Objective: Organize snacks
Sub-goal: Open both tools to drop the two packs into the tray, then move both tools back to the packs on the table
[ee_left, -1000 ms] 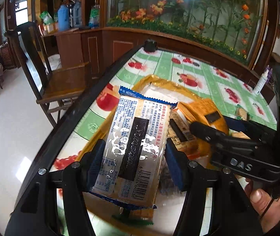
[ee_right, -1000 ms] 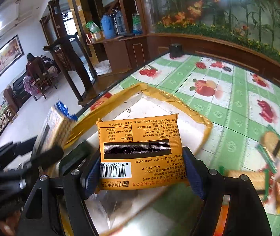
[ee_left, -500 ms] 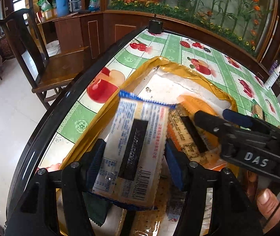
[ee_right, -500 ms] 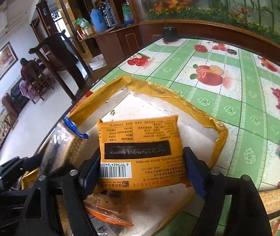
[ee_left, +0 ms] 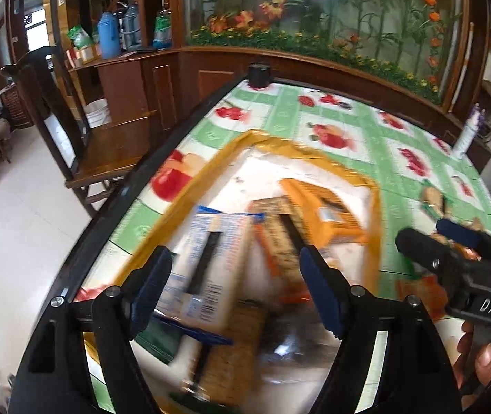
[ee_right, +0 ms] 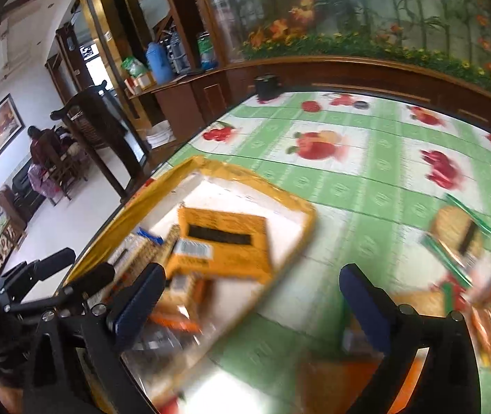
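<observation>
- The left hand-held gripper [ee_left: 235,288] had its blue-padded jaws spread wide and gripped nothing; it hung over the yellow-rimmed tray [ee_left: 371,207].
- Below its jaws, a silver snack packet with a blue edge [ee_left: 207,258] lay in the tray, free of both pads; motion blur hid the print.
- Just beside that packet sat a biscuit pack [ee_left: 280,238] with a dark stripe, and against it an orange snack packet [ee_left: 324,210], both inside the tray.
- The right hand-held gripper [ee_right: 250,302] was likewise released, jaws wide apart, positioned over the tray's near edge and the tabletop [ee_right: 366,186] with its green fruit-print cloth.
- In the right wrist view the orange snack packet [ee_right: 226,245] rested flat in the tray [ee_right: 309,217], barcode label toward the camera, clear of both fingers.
- More wrapped biscuits [ee_right: 456,231] with green wrappers lay loose on the cloth to the right, well apart from the tray; those nearest the edge of the view were too blurred to make out.
- A small black object [ee_right: 266,86] stood at the far end of the tabletop.
- A wooden chair [ee_left: 83,145] stood beside the tabletop on the left.
</observation>
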The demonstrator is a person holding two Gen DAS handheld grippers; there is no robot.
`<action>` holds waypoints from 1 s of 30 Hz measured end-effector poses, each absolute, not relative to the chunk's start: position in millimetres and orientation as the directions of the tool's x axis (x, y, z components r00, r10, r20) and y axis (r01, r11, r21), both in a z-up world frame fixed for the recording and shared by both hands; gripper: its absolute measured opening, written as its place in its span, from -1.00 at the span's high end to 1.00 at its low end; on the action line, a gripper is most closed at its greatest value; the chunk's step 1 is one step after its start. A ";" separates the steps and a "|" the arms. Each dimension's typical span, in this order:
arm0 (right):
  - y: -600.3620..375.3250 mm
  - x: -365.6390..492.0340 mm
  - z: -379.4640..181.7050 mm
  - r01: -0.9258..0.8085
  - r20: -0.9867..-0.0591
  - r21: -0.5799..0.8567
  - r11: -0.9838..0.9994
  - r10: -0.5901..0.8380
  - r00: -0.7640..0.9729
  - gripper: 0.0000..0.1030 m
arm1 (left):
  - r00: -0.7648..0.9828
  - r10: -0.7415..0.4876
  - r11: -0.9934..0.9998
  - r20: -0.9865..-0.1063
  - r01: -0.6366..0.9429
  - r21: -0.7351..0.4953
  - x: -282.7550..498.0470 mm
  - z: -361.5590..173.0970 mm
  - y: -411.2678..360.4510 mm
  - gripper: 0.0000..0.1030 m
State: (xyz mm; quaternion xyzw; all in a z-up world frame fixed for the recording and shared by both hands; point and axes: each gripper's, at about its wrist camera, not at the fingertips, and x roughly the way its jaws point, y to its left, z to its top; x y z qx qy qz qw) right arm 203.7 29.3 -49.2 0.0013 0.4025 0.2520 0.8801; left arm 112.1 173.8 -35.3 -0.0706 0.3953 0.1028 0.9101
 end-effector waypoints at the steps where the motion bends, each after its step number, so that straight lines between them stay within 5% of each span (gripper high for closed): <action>1: 22.0 200.7 -48.6 -0.434 -0.707 0.206 0.877 0.440 0.553 -0.98 | 0.672 0.114 0.972 -0.732 -0.229 -0.060 110.3 -33.0 168.0 -0.49; 8: -55.3 170.5 -48.7 -0.325 -0.709 0.206 0.923 0.370 0.601 -0.98 | 0.702 -0.012 0.993 -0.712 -0.072 -0.088 108.6 -22.1 107.3 -0.54; 20: -180.9 123.3 -57.4 -0.132 -0.727 0.194 0.972 0.233 0.646 -0.98 | 0.588 -0.120 0.929 -0.800 0.351 0.118 129.1 -51.5 -8.2 -0.54; 30: -246.7 108.9 -67.6 -0.008 -0.737 0.210 0.978 0.164 0.656 -0.99 | 0.506 -0.151 0.917 -0.849 0.393 0.072 149.8 -73.1 -23.1 -0.54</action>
